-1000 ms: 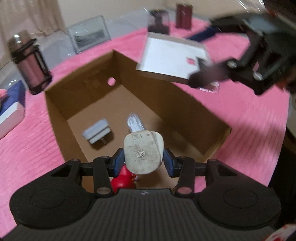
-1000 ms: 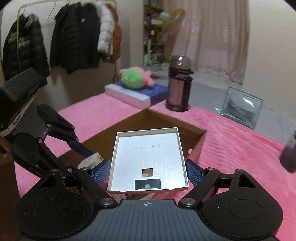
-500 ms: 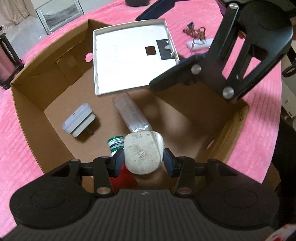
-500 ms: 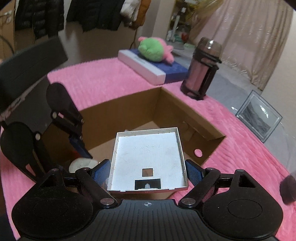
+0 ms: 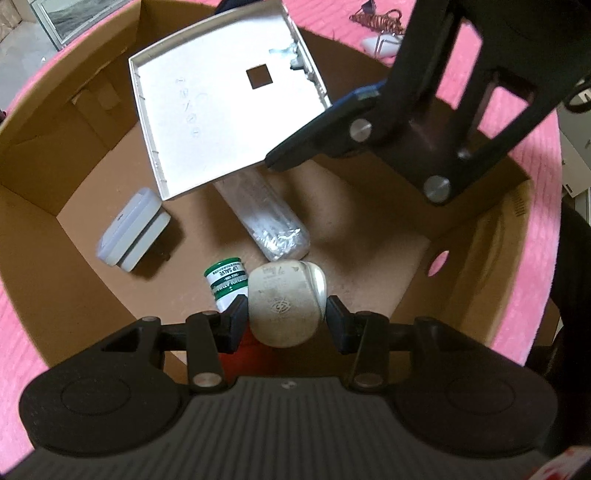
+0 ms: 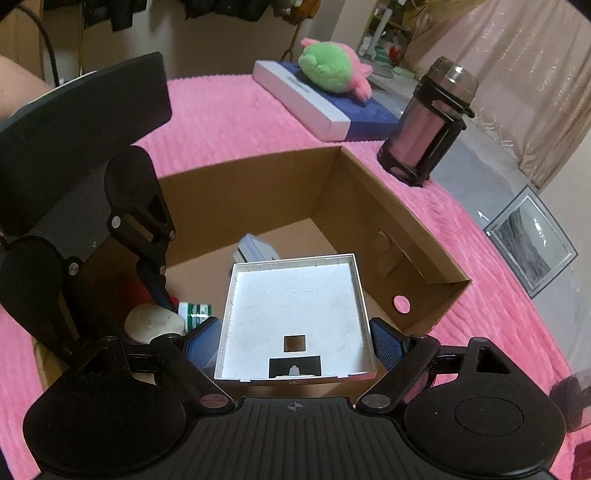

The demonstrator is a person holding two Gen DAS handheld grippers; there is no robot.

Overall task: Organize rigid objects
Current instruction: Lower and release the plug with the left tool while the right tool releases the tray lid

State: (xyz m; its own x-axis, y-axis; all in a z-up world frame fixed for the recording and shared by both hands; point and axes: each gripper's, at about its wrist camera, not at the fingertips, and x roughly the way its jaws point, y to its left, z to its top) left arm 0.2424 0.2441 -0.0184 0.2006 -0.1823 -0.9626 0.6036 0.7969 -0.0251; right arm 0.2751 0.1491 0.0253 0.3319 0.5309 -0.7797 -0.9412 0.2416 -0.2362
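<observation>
Left wrist alone shows foil tube (image 5: 275,218), left fingers (image 5: 236,314) clamping plug (image 5: 284,306), right clamping tray (image 6: 295,321).

Pale curtains (image 6: 517,74) and dark hanging coats (image 6: 122,14) behind pink bedspread (image 6: 236,110)

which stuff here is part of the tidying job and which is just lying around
Part of the job:
- brown cardboard box
- white square plastic tray, in right gripper
- cream rounded plug, in left gripper
- green-and-white lip salve tube
- grey-white adapter
- clear plastic packet

Lying about:
- green-pink plush toy
- pink flask
- framed picture
</observation>
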